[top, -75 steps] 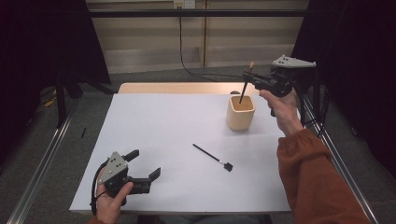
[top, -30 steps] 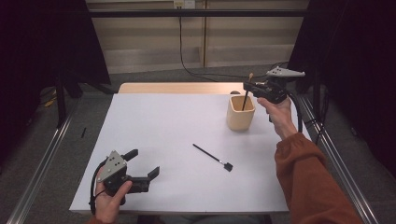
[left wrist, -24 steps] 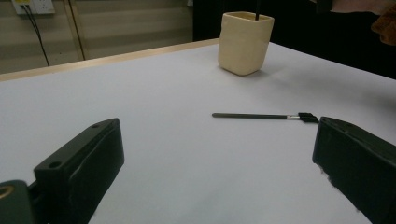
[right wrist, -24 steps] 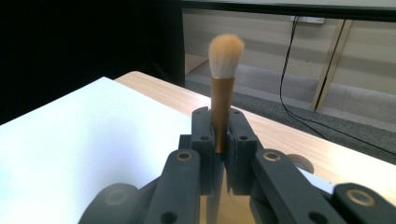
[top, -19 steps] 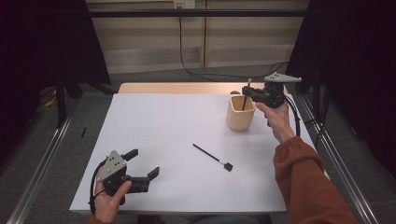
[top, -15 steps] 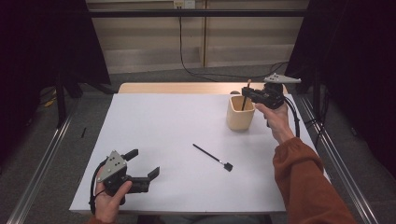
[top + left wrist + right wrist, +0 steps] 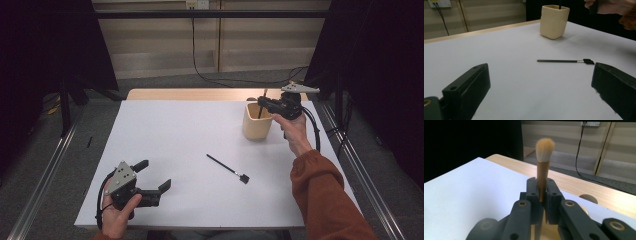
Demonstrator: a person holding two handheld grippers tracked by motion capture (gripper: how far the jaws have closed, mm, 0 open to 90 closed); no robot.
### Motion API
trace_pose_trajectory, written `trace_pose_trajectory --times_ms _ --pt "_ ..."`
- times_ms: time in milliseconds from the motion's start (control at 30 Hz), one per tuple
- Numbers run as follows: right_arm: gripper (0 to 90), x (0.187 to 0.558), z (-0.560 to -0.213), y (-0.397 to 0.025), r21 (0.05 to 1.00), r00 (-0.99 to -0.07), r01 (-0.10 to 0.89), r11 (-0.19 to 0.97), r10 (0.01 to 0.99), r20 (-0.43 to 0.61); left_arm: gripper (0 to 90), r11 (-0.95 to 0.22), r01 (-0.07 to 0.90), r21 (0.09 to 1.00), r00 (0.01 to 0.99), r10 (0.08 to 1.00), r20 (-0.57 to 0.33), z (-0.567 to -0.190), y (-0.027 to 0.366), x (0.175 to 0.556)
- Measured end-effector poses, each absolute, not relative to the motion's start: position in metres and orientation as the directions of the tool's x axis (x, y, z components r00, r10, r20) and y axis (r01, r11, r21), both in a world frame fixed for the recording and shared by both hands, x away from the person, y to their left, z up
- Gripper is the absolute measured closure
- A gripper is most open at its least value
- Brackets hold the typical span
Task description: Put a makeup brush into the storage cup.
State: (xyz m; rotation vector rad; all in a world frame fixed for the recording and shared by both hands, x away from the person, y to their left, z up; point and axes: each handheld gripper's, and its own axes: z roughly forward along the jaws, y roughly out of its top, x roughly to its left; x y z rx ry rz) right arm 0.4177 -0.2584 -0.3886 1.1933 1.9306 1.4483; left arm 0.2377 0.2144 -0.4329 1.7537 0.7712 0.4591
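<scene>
Right gripper [image 7: 265, 103]: clamped on fluffy brush [image 7: 545, 146], bristles up, handle running down between the jaws into cream cup [image 7: 258, 121] directly beneath.
Left gripper [image 7: 155, 176]: jaws spread wide, empty, resting low at the near edge of the white table [image 7: 175, 135].
Flat black brush [image 7: 565, 60]: lying loose on the table, ahead of the left gripper's jaws, between them and the cup.
Step in hand, judged: seating the fluffy brush in the cup.
Next move, judged: opening the jaws only once the handle bears on the cup, then lifting straight up clear of the bristles.
</scene>
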Motion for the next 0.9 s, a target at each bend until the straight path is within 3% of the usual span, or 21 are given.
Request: trace_pose_trajectory --times_ms 567,767,900 --pt "82.9 0.417 -0.399 -0.262 0.923 -0.527 0.378 0.069 0.836 0.153 2.2 -0.173 0.267 0.948 0.710 0.700 -0.072 -0.433 0.214 0.237" --pt "74.7 0.417 -0.400 -0.262 0.923 -0.518 0.379 0.068 0.842 0.151 2.2 -0.175 0.265 0.948 0.713 0.698 -0.070 -0.432 0.213 0.237" --pt "63.3 0.416 -0.400 -0.264 0.925 -0.519 0.374 0.060 0.841 0.155 2.2 -0.174 0.264 0.949 0.713 0.698 -0.070 -0.433 0.213 0.237"
